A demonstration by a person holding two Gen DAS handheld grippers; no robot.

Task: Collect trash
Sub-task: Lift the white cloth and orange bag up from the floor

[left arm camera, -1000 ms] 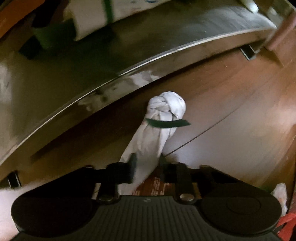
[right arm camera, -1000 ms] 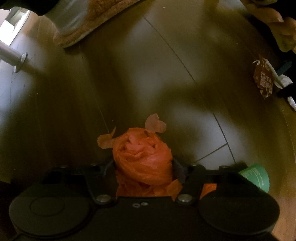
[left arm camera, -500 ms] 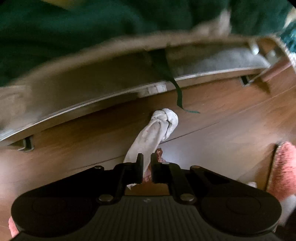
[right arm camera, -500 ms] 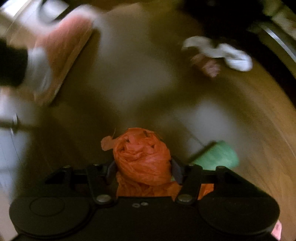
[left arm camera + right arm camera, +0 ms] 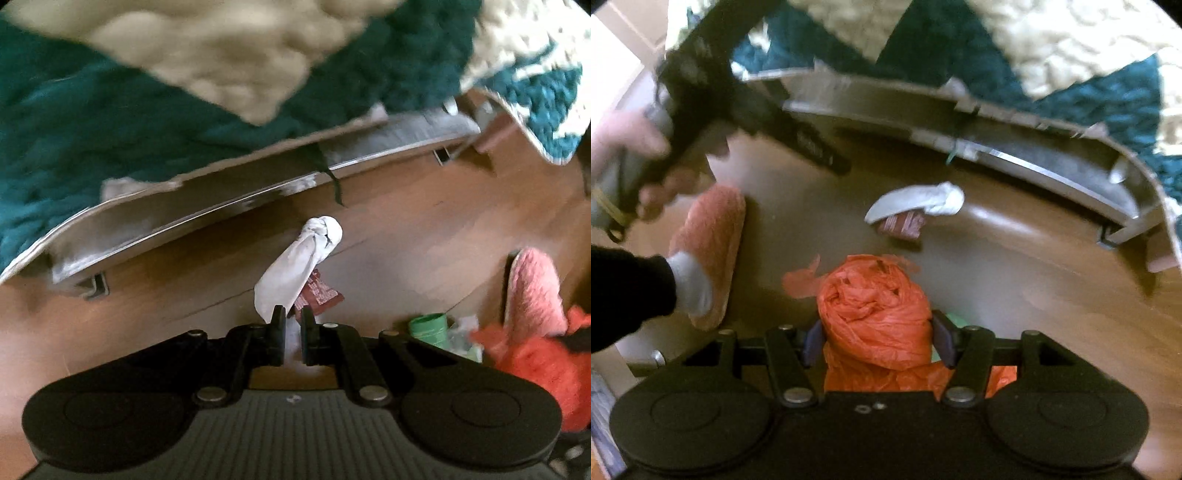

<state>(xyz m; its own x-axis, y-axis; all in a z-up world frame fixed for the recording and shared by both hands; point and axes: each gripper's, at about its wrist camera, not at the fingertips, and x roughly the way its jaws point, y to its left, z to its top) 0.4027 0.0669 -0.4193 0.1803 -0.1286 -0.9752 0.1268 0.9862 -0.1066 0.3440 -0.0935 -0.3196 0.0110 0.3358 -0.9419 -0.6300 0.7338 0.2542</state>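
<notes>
My left gripper (image 5: 293, 325) is shut and points down at the wooden floor. A white knotted bundle (image 5: 303, 262) stretches away from just beyond its fingertips, on top of a red-brown snack wrapper (image 5: 319, 295). In the right wrist view the white bundle (image 5: 916, 201) and the wrapper (image 5: 901, 223) lie on the floor. The left gripper (image 5: 842, 168), held by a hand (image 5: 624, 144), hangs above and apart from them. My right gripper (image 5: 877, 341) is shut on a crumpled orange plastic bag (image 5: 875, 314), which also shows at the left wrist view's right edge (image 5: 535, 369).
A metal bed frame (image 5: 221, 210) (image 5: 1034, 158) with a teal and cream blanket (image 5: 110, 122) spans the far side. A green cup (image 5: 428, 326) stands on the floor beside a pink slipper (image 5: 532, 291). In the right wrist view a foot in a white sock wears a pink slipper (image 5: 713, 236).
Both cameras have risen away from the floor, so the white bundle looks smaller and the bed and blanket fill the top. The left jaws closed. The right view swung round to the bed.
</notes>
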